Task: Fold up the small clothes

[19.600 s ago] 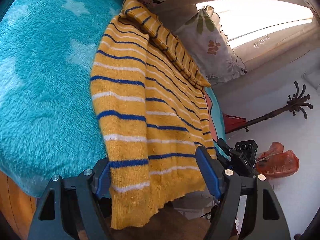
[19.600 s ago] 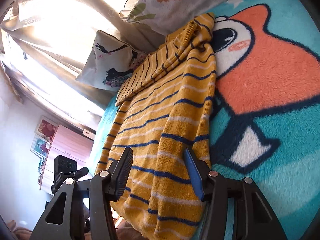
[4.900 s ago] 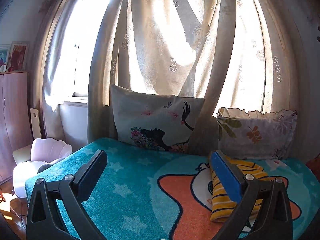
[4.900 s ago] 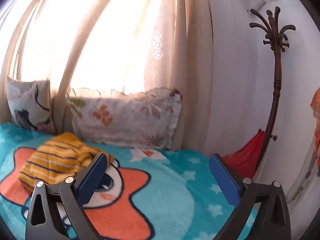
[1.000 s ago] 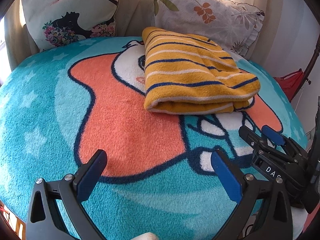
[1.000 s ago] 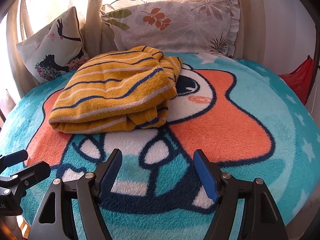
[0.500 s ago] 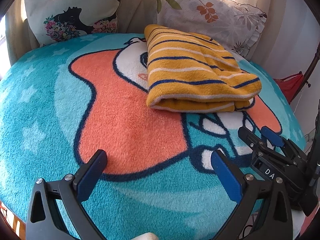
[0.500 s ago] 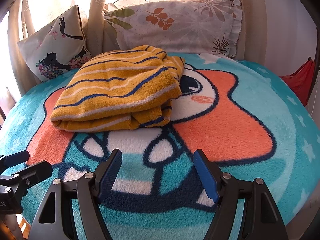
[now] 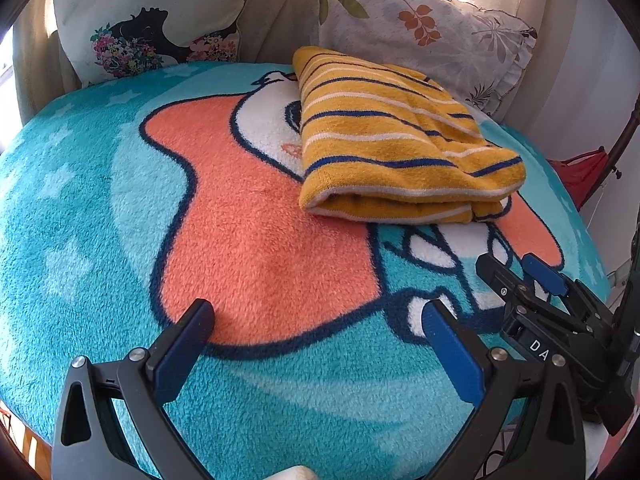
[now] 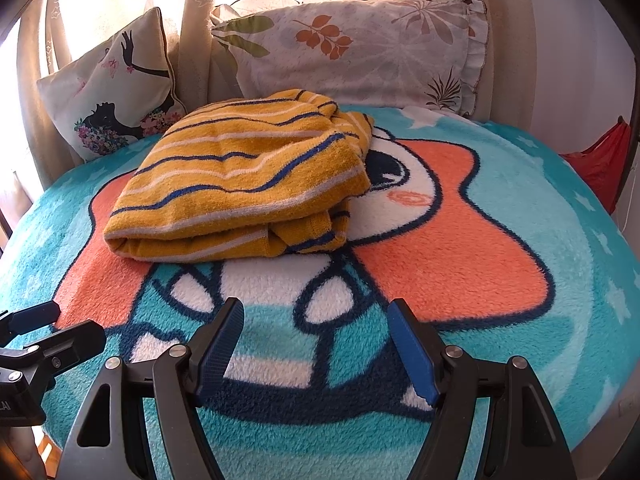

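Observation:
A yellow sweater (image 9: 392, 148) with blue and white stripes lies folded into a thick bundle on the teal cartoon blanket (image 9: 80, 220), near the pillows; it also shows in the right wrist view (image 10: 248, 176). My left gripper (image 9: 316, 320) is open and empty, low over the blanket's near part, well short of the sweater. My right gripper (image 10: 316, 320) is open and empty, also short of the sweater. The right gripper shows at the right of the left wrist view (image 9: 520, 276), and the left gripper at the left edge of the right wrist view (image 10: 44, 328).
Two printed pillows (image 10: 352, 44) (image 10: 112, 88) lean against the curtain behind the sweater. A red cloth (image 10: 600, 164) hangs off the bed's right side by a dark coat stand (image 9: 624, 136). The blanket's near edge drops off below both grippers.
Both grippers have come a little closer to the folded sweater over the last second, staying open. The sweater has not moved.

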Available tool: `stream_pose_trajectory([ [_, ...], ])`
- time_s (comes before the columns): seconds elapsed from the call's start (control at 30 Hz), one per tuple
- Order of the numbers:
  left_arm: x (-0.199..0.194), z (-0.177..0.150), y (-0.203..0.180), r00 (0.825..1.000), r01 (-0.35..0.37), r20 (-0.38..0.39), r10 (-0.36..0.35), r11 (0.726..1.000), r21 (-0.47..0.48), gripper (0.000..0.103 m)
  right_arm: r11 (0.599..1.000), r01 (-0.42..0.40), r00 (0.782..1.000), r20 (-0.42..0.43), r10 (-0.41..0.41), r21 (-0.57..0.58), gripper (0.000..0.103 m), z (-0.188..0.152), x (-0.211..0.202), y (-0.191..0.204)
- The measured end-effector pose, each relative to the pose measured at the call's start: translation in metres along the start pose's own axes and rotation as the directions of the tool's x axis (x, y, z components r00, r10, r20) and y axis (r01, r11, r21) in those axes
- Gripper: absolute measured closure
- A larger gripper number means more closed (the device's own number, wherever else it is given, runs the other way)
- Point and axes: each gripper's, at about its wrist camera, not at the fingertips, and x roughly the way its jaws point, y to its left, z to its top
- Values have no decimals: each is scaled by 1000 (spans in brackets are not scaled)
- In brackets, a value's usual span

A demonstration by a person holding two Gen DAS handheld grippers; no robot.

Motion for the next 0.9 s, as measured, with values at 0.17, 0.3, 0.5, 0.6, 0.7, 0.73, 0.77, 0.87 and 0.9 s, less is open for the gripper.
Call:
stream_pose_trajectory([
  [0.17,0,0,1,1000,1,1,-1,1000,-7,0,1000,3,1000,3,-3,-6,25,0,0,2],
  [0.3,-1,-1,1,1000,1,4,-1,1000,-11,0,1000,4,1000,-3,-4,-7,25,0,2,3],
  [0.5,-1,-2,3,1000,-2,5,2,1000,-17,0,1000,6,1000,-3,-6,-11,25,-1,1,5],
  [0.6,-2,-2,4,1000,0,6,0,1000,-19,0,1000,6,1000,-7,-6,-12,25,-1,2,5],
  [0.7,-2,-2,4,1000,2,8,-2,1000,-20,0,1000,5,1000,-7,-5,-14,25,-1,2,6],
  [0.73,-2,-2,4,1000,2,8,-2,1000,-21,0,1000,5,1000,-6,-5,-14,25,-1,1,6],
  [0.77,-2,-2,5,1000,1,8,-1,1000,-22,0,1000,5,1000,-6,-5,-14,25,-1,1,6],
  [0.87,-3,-2,6,1000,-2,12,2,1000,-30,0,1000,5,1000,-6,-5,-14,25,-1,1,6],
  [0.9,-3,-2,7,1000,-3,12,3,999,-32,0,1000,5,1000,-6,-5,-14,25,-1,1,6],
])
